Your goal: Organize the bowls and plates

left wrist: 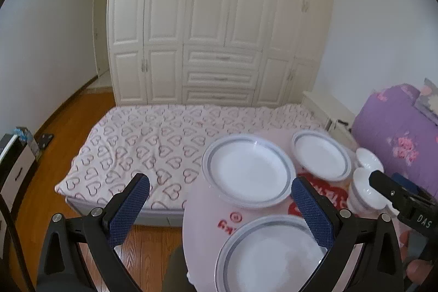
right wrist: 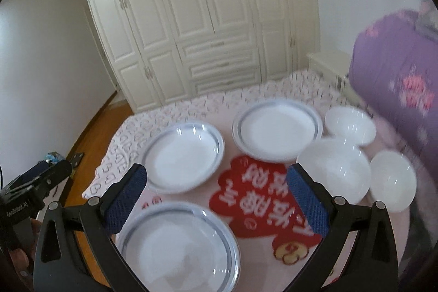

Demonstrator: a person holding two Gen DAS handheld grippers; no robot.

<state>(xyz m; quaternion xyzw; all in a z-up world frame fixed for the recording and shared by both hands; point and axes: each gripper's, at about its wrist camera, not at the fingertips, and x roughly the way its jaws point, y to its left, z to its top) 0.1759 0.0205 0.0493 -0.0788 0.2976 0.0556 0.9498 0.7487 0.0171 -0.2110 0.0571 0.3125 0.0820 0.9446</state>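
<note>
- Both grippers hang released above the counter: the left gripper (left wrist: 221, 207) stands wide with nothing between its blue pads, and the right gripper (right wrist: 216, 199) is just as wide and just as empty.
- Three rimmed plates lie apart on the pink counter (right wrist: 262, 259): the near plate (right wrist: 178, 248) at the front edge, the middle plate (right wrist: 182, 155) behind it, the far plate (right wrist: 276, 133) further back and to the right.
- Three white bowls sit clustered at the right: the large bowl (right wrist: 334, 168), the back bowl (right wrist: 350, 125) and the right bowl (right wrist: 392, 179), close enough that I cannot tell whether their rims touch.
- What could go wrong, as I judge it: the near plate sits close to the counter's front edge, so a push from a pad instead of a clean pinch on the rim could slide it off toward the wooden floor (left wrist: 82, 127).
- The glazed rims look slick (thin, too), so a shallow bite might let a plate tip out once it is raised.
- Reaching for one bowl may knock its neighbours, since they are packed tight.
- Every piece lies flat, open side up; being round, none has a long axis, so any rim point serves for a grasp.
</note>
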